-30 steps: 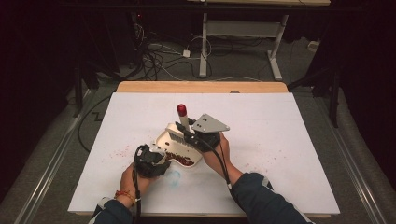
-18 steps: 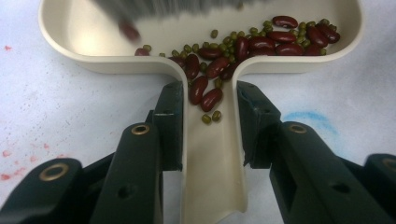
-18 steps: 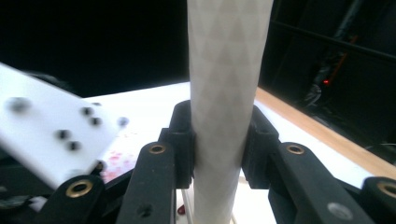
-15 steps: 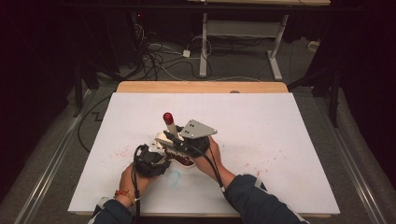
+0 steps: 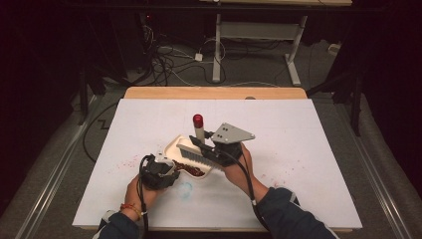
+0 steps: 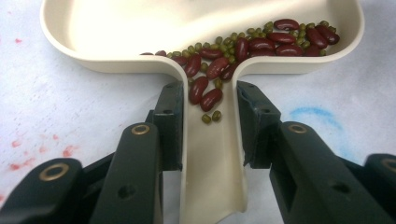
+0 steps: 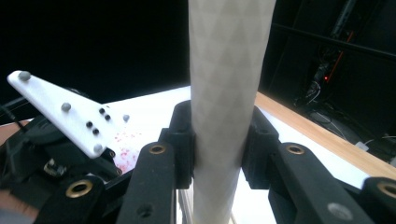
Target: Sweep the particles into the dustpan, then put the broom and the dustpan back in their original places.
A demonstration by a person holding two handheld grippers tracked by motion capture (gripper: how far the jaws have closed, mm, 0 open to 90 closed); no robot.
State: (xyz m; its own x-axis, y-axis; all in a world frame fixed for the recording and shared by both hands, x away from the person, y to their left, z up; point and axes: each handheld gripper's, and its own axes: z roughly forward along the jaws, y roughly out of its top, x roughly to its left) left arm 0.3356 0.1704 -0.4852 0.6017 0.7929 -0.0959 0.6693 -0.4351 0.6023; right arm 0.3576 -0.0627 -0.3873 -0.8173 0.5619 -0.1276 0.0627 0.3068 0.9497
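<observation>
Nearest me, my left gripper (image 6: 208,121) has its jaws pressed against both sides of the cream dustpan (image 6: 140,28) handle, a hollow channel that feels like stiff, light plastic. That handle is the sensible place to hold it, close to where it flares into the pan. Kidney beans (image 6: 261,42) and small green mung beans (image 6: 212,116) lie heaped along the pan's near wall, a few already down in the handle channel. They are loose, hard and will roll, so I judge the pan must stay level or tilted toward me.

Just beyond, my right gripper (image 7: 217,135) is clamped on the pale, textured handle of the hand brush (image 5: 197,144), which stands nearly upright, its red-tipped end up and its bristles down in the pan. It seems rigid and light.

Farther out, the white table (image 5: 308,124) lies open right and ahead, with red specks to the left and its wooden far edge (image 5: 214,92) well apart.
</observation>
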